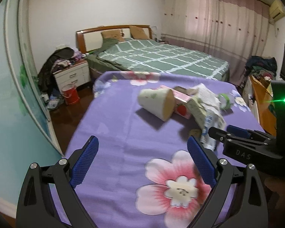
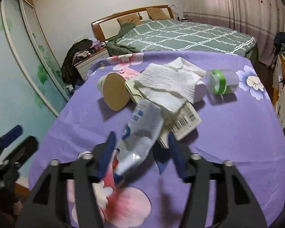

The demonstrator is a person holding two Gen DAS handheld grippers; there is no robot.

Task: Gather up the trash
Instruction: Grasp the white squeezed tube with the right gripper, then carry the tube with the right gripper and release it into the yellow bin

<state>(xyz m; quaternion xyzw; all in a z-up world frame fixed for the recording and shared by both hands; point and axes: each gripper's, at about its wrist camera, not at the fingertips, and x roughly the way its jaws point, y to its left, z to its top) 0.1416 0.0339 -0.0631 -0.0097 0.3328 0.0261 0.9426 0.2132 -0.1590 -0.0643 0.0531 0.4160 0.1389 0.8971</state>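
The right claw (image 2: 141, 150) reaches down toward the near edge of a heap of trash, its blue fingers (image 2: 106, 152) standing apart on either side of a crumpled white plastic pouch (image 2: 140, 134). The pouch lies between them, but the blur keeps me from telling whether a pad presses on it; the jaws look spread, not clamped. The left claw (image 1: 142, 161) hovers wide open over bare purple cloth, with nothing between its fingers.

The trash lies on a tabletop covered with a purple flowered cloth (image 1: 112, 136). At the left of the heap a paper cup (image 2: 112, 91) lies on its side with its brown mouth facing the camera. Just beside it a pink carton (image 1: 182, 102) is partly buried. A white ribbed paper towel (image 2: 169, 83) is draped over a flattened box with a barcode (image 2: 186, 123), whose corner touches the pouch. To the right, slightly apart from the heap, a clear jar with a green lid (image 2: 221, 82) lies on its side.

Beyond the tabletop stands a bed with a green checked cover (image 1: 161, 58).
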